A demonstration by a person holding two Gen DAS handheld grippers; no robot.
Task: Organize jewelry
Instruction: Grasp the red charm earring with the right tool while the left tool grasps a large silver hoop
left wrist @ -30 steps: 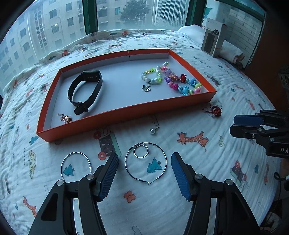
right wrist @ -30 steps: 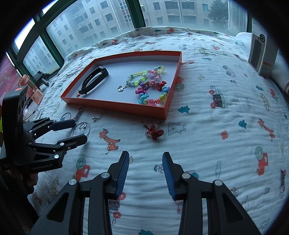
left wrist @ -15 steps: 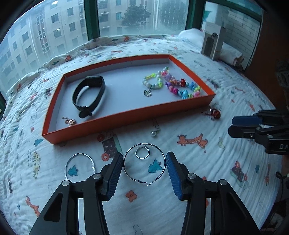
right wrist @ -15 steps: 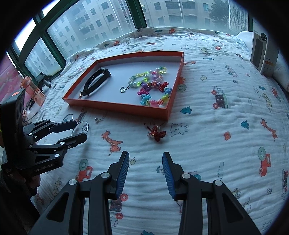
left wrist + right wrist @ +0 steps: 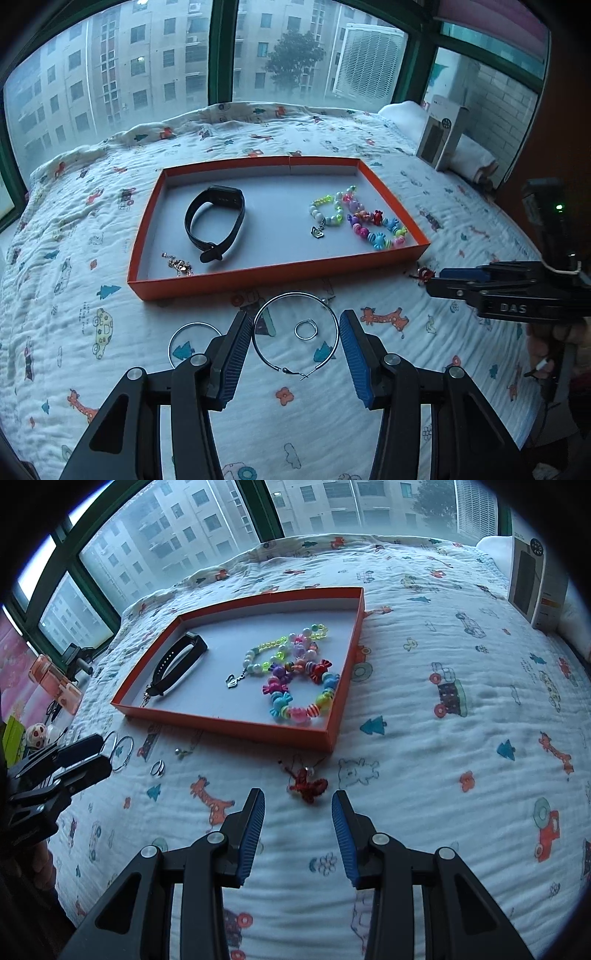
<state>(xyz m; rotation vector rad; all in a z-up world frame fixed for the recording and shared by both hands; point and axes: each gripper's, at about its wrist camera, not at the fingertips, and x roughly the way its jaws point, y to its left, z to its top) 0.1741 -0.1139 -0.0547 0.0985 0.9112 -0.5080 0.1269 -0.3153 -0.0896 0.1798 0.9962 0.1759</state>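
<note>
Grips large hoop earring (image 5: 295, 294) between left gripper (image 5: 294, 325) pads, above small ring (image 5: 306, 322) on quilt (image 5: 406, 406). Holds right gripper (image 5: 298, 812) narrowly parted, empty, behind red knot charm (image 5: 308, 786). Beyond, orange tray (image 5: 277, 275) with black wristband (image 5: 240, 218), bead bracelets (image 5: 376, 236).

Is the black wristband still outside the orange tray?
No, the black wristband lies inside the orange tray, left of the bead bracelets.
</note>
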